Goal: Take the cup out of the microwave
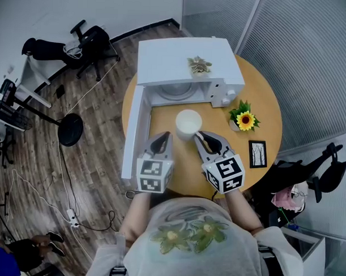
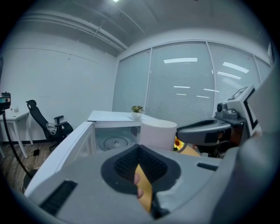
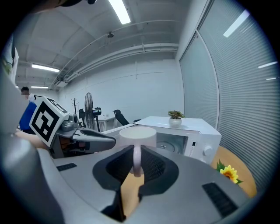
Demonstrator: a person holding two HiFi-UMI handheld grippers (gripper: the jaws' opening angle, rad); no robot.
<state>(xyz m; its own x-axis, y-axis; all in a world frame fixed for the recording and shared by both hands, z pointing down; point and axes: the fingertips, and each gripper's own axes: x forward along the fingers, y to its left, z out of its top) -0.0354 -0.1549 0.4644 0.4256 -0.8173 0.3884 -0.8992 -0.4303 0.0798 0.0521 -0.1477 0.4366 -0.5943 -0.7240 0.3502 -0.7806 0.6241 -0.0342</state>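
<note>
Right gripper [image 1: 200,136] is clamping the one white ceramic cup [image 1: 189,122] by its handle; left gripper [image 1: 163,141] is hovering closed, empty, beside it.

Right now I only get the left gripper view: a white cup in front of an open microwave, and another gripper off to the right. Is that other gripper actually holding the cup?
Observer: Yes. The right gripper view shows the right gripper with its jaws closed on the handle of the cup.
Operator: And is the cup fully outside the oven?
Observer: From the head view, yes. It sits in front of the opening of the microwave, over the round table. I cannot tell whether it touches the tabletop.
Operator: Is there anything nearby that I'm missing?
Observer: A small framed picture lies on the table just right of the right gripper.
</note>
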